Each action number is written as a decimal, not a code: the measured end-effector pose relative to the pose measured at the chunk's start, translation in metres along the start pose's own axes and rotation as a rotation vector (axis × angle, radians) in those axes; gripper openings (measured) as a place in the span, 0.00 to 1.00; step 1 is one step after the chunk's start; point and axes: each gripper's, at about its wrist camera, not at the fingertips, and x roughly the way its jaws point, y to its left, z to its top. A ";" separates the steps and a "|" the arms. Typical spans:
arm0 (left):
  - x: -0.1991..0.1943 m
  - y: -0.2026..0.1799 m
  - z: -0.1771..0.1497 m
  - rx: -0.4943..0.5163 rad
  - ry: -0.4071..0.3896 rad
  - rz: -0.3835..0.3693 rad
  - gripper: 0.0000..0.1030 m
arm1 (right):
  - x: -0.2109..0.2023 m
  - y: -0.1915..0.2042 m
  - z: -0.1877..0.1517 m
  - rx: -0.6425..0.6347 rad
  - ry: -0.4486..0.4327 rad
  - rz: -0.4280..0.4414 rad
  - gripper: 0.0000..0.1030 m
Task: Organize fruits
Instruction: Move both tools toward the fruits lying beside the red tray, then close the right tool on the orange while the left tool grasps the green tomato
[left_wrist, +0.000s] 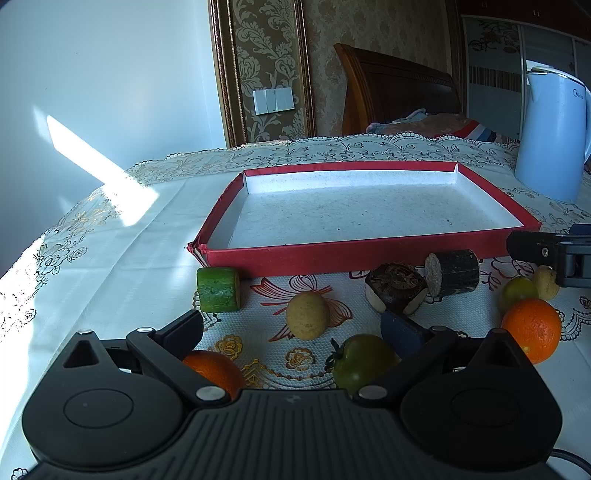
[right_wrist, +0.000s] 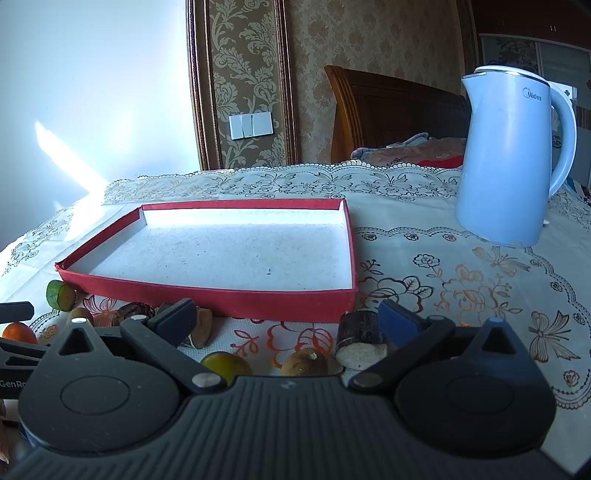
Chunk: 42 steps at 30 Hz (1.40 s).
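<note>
— Left wrist view: what's cut off?
— An orange (left_wrist: 216, 369) and a green tomato (left_wrist: 360, 363) are half hidden behind the left gripper (left_wrist: 291, 332), whose fingers are spread wide, grasping nothing. Another orange (left_wrist: 532, 334) sits right.
— Textures?
— Near the red tray (left_wrist: 295, 256), with its speckled white floor, lie a waxy green cylinder (left_wrist: 218, 290), a pitted yellow fruit (left_wrist: 307, 314) and a bark-dark log piece (left_wrist: 452, 273).
— Right side?
— The right gripper (right_wrist: 286, 325) is released too; a smooth blue kettle (right_wrist: 513, 162) stands far right on the lace tablecloth (right_wrist: 443, 280).
</note>
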 end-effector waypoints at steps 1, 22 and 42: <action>0.000 0.000 0.000 0.000 -0.001 0.001 1.00 | -0.001 0.001 -0.001 -0.009 0.003 -0.001 1.00; 0.000 -0.002 -0.001 0.011 -0.034 0.010 1.00 | -0.044 -0.026 -0.028 -0.024 0.067 0.084 1.00; 0.000 -0.005 -0.002 0.058 -0.052 0.004 1.00 | -0.056 0.033 -0.039 -0.299 0.121 0.253 0.85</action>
